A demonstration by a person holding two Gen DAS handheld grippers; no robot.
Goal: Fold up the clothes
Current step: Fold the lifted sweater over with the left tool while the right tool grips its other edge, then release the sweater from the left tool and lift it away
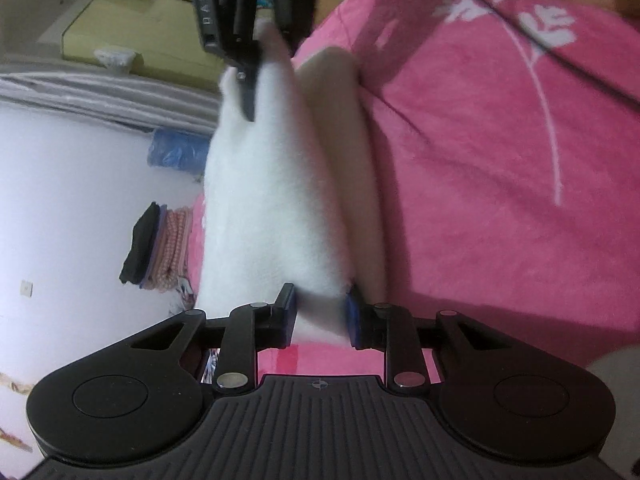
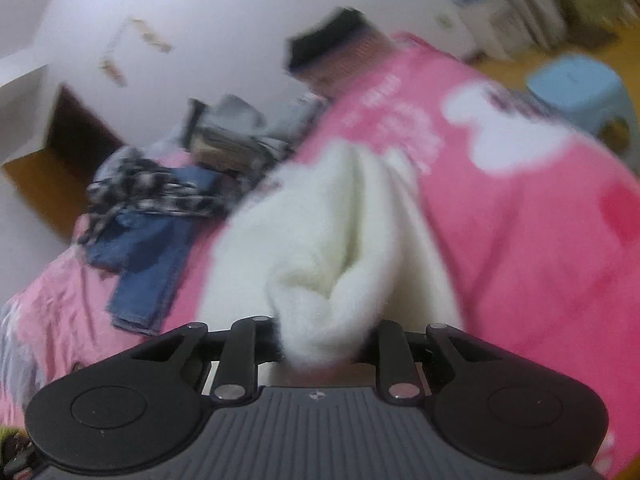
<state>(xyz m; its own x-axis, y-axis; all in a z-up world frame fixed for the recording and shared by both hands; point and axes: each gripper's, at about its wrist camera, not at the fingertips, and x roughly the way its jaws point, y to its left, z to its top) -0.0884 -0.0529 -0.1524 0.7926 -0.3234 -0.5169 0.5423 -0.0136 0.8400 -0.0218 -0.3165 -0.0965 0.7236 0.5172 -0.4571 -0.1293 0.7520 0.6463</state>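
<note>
Clearly, the left tongs and right tongs each grip an end of the white fleecy garment above the pink bed cover, only the right wrist view showing the heaped clothes near the bed's edge.

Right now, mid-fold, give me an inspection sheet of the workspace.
Surface: pink blanket with white print covers the bed.
Job's things: white fluffy garment stretched between both tongs.
Clutter: jeans and checked clothes heaped on the bed; folded stack at its edge.
Grippers: left tongs shut on one end of the garment; right tongs shut on the other, bunched.
Cables: thin dark line across the blanket, possibly a cable.
Surroundings: white wall; blue stool; cardboard boxes.
</note>
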